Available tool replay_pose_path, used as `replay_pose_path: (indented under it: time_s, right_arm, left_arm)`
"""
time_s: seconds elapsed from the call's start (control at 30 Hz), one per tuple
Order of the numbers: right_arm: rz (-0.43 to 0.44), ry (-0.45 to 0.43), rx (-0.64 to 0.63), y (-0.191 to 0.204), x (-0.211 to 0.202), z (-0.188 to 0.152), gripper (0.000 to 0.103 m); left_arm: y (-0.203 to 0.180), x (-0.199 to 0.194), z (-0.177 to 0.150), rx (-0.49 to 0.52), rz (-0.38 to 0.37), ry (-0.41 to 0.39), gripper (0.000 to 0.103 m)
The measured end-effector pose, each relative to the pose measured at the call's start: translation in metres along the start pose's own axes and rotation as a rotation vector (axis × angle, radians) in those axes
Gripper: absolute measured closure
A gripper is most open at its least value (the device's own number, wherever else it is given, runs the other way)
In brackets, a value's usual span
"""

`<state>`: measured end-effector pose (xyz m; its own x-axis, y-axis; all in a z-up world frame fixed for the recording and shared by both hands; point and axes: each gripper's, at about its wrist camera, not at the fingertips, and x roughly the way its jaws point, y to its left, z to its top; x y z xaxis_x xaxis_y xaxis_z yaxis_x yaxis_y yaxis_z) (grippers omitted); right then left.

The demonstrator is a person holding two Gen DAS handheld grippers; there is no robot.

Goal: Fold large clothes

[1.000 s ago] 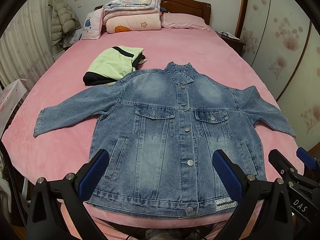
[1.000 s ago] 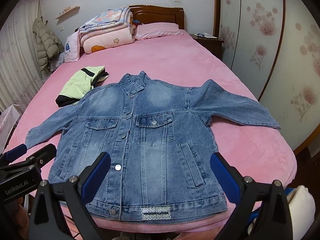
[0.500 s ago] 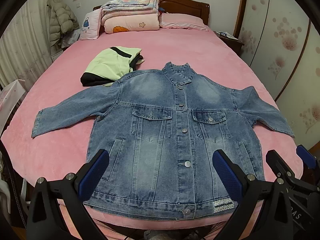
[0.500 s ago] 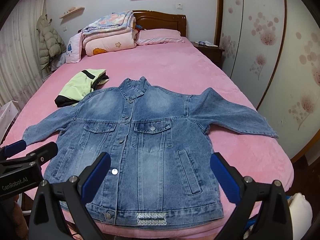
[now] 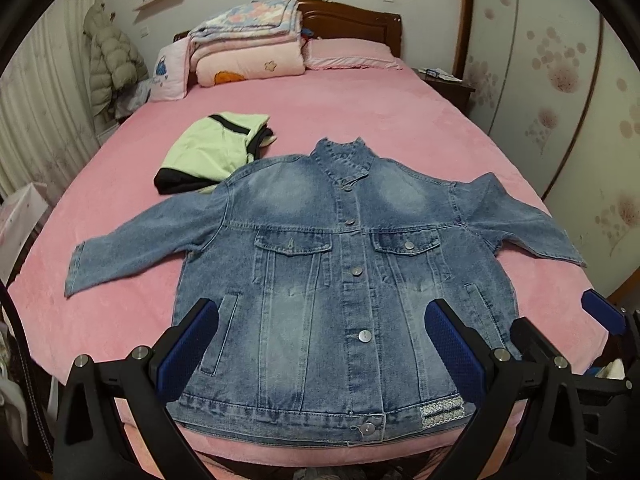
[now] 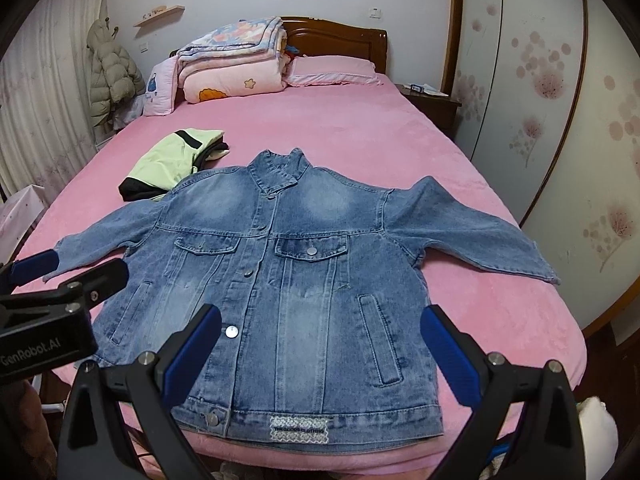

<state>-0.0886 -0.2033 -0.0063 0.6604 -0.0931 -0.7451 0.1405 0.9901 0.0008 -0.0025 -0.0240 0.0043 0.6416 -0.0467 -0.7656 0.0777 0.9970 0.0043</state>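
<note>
The jacket (image 5: pixel 344 280) lies flat and face up on the pink bed (image 5: pixel 360 120), buttoned, sleeves spread to both sides, hem at the near edge. Left tongs (image 5: pixel 320 344) and right tongs (image 6: pixel 320 348) hover above the hem, both spread wide (grasping nothing). A folded green garment (image 5: pixel 212 148) sits beside the jacket's shoulder.

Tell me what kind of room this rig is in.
A bedroom, almost certainly: a pink-sheeted bed with a wooden headboard, folded quilts and a pillow by it, and a nightstand alongside.
</note>
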Motion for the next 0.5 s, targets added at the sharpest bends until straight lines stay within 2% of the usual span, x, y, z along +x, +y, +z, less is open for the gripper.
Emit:
replay_pose_path:
  time_s: [0.2, 0.33, 0.4, 0.5]
  right_arm:
    - [0.015, 0.016, 0.008, -0.004, -0.005, -0.002, 0.003]
    - [0.062, 0.04, 0.043, -0.013, -0.008, -0.002, 0.003]
    - [0.073, 0.041, 0.064, -0.019, -0.011, -0.001, 0.003]
    - [0.043, 0.01, 0.087, -0.032, -0.021, 0.003, 0.003]
  left_arm:
    - [-0.005, -0.009, 0.003, 0.009, -0.019, -0.009, 0.001]
    - [-0.012, -0.011, 0.012, 0.016, -0.035, 0.002, 0.001]
    - [-0.016, -0.014, 0.019, 0.013, -0.057, 0.002, 0.001]
    - [-0.023, -0.02, 0.031, 0.011, -0.105, -0.02, 0.001]
